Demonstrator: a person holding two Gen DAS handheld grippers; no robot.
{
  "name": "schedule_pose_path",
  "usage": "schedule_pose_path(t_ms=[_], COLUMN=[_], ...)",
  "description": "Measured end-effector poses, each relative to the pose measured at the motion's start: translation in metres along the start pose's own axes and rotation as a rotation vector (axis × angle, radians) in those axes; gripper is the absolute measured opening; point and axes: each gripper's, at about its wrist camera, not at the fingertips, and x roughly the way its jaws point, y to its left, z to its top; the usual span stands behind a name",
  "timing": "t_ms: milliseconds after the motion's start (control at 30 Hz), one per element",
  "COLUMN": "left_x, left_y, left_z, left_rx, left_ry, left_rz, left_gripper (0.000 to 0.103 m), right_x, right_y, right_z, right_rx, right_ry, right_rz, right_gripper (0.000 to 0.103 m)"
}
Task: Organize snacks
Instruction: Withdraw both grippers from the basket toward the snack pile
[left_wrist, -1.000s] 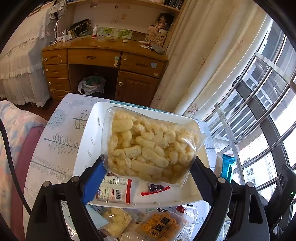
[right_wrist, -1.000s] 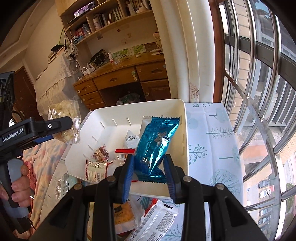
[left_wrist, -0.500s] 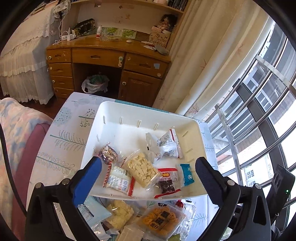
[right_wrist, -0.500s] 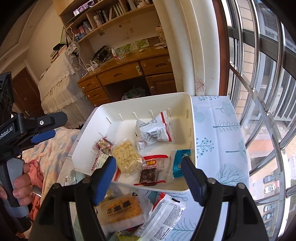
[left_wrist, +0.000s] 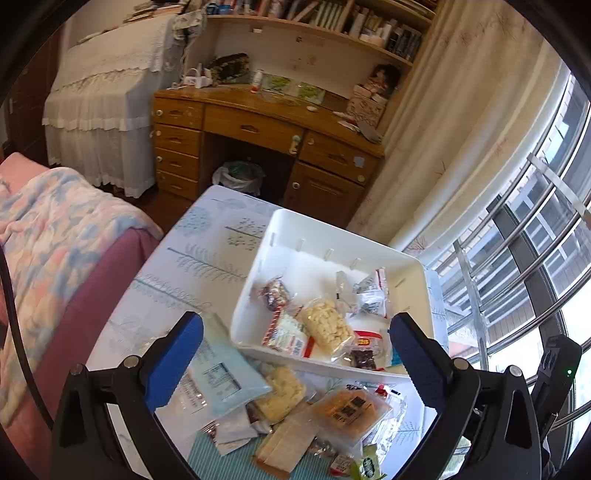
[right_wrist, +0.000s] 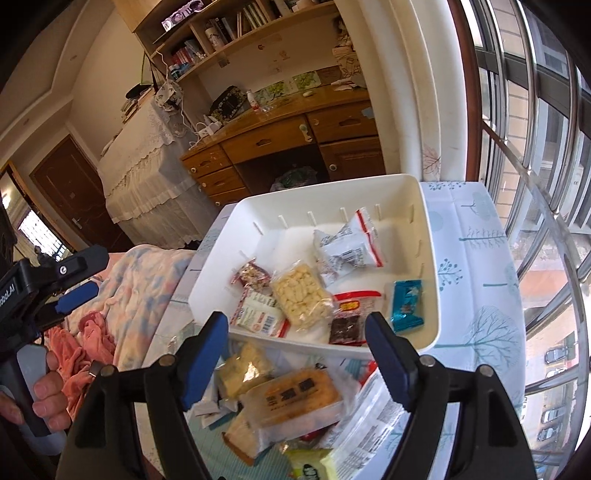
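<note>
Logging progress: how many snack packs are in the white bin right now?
6 visible in the bin: white pack at back, puffs bag centre, nut pack and barcode pack left, dark pack front, blue pack right. More may hide underneath.

I read the bin (right_wrist: 430, 236) as plain white, sitting on a pale tablecloth (right_wrist: 476, 266) printed with grey-blue trees. Inside the bin, the puffed-snack bag (right_wrist: 301, 295) is clear over pale yellow pieces; right of it lies a shiny blue packet (right_wrist: 406, 304), and behind it a white wrapper with red edges (right_wrist: 347, 247). In front of the bin, an orange-tan cake pack (right_wrist: 295, 397) carries dark characters. My gripper pads (right_wrist: 201, 363) are blue on black arms. Left of the bin, the blanket (left_wrist: 55, 229) is mottled blue, white and pink.
</note>
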Motion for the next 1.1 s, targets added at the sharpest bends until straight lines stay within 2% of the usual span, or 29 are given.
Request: schedule_pose_path(t_ms=[200, 367, 533, 700, 833, 1100], left_x=[-0.034, -0.056, -0.064, -0.054, -0.041, -0.005], left_y=[0.039, 0.073, 0.106, 0.127, 0.136, 0.15], left_z=[-0.015, -0.025, -0.027, -0.025, -0.021, -0.016], left_rx=[-0.069, -0.111, -0.135, -0.121, -0.068, -0.016], left_ry=[-0.027, -0.049, -0.017, 0.066, 0.137, 0.291], left_rz=[0.052, 0.06, 0.057, 0.027, -0.011, -0.107], left_gripper=[0.101, 0.101, 0.101, 0.101, 0.101, 0.101], right_x=[-0.003, -0.003, -0.003, 0.001, 0.008, 0.016], right_y=[0.016, 0.029, 0.045, 0.059, 0.067, 0.079], right_z=[-0.013, -0.023, -0.034, -0.049, -0.063, -0.083], right_rx=[0.014, 0.035, 0.069, 0.115, 0.185, 0.326], right_ry=[0.034, 0.061, 0.078, 0.107, 0.127, 0.114], right_rz=[0.047, 0.073, 0.075, 0.056, 0.035, -0.024], right_gripper=[0.077, 0.077, 0.077, 0.077, 0.077, 0.077])
